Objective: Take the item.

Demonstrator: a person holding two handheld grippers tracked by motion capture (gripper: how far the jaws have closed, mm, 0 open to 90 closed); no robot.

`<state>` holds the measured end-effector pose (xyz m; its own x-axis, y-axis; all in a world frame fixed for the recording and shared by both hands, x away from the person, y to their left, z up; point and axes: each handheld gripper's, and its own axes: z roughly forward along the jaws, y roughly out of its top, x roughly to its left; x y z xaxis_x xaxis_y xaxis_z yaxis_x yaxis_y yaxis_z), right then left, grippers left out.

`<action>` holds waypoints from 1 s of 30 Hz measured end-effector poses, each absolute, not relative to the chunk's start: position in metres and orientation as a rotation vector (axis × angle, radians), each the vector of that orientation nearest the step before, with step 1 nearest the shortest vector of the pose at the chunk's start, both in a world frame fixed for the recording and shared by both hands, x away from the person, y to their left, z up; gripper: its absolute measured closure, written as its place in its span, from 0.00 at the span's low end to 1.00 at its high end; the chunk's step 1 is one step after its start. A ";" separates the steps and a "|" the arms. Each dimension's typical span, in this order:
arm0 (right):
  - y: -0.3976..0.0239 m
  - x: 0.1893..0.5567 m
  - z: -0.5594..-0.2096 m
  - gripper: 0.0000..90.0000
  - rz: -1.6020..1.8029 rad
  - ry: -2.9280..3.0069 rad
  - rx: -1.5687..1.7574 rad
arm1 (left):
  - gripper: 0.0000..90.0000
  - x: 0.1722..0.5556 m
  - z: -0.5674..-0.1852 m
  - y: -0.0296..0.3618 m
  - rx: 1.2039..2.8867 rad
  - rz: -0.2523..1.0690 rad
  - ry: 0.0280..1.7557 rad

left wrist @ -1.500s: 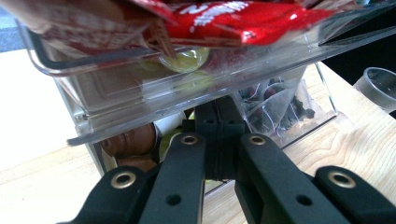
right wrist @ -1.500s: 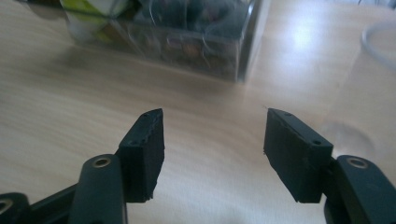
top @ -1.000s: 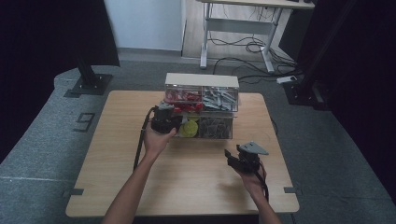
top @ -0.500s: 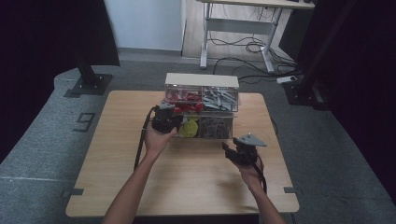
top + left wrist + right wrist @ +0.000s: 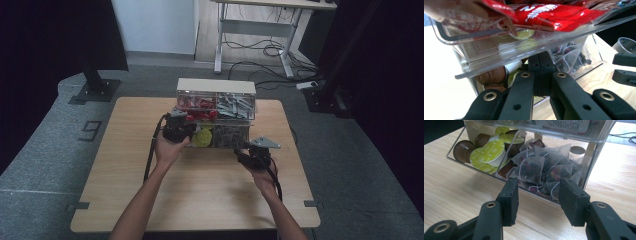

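As the right gripper point(image 5: 537, 200), its jaws just narrowing with nothing between them, has drawn in toward the lower tray's tea bags point(image 5: 541, 170), likely the next pick, the shut left gripper point(image 5: 539, 75) holds that tray's point(image 5: 461, 143) front, coffee capsules point(image 5: 489, 152) beside, red packets point(image 5: 554, 15) above.

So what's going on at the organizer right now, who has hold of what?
A person works two handheld grippers at a clear two-tier organizer on the wooden table. The left gripper is shut and pressed up against the organizer's front, under the tray of red packets. The right gripper faces the tilted-out lower bin of tea bags, beside the coffee capsules. Its jaws have just been closing but hold nothing yet; no pad touches a bag.
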<state>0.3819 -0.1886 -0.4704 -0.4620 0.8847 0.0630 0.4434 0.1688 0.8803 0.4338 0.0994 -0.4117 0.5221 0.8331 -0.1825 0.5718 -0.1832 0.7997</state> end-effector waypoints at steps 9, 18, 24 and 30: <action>-0.187 0.390 -0.465 0.58 1.233 1.988 1.257 | 1.00 0.436 -0.413 0.099 1.871 0.354 1.161; -0.181 0.403 -0.468 0.59 1.215 1.981 1.241 | 1.00 0.437 -0.412 0.099 1.877 0.355 1.158; -0.177 0.412 -0.468 0.59 1.228 1.982 1.244 | 1.00 0.437 -0.412 0.099 1.880 0.358 1.156; -0.174 0.419 -0.468 0.59 1.219 1.983 1.236 | 1.00 0.436 -0.413 0.099 1.882 0.361 1.155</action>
<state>0.4188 -0.1736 -0.4676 -0.4624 0.8857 0.0420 0.4372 0.1865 0.8798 0.4358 0.0987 -0.4128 0.5269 0.8294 -0.1859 0.5758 -0.1875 0.7958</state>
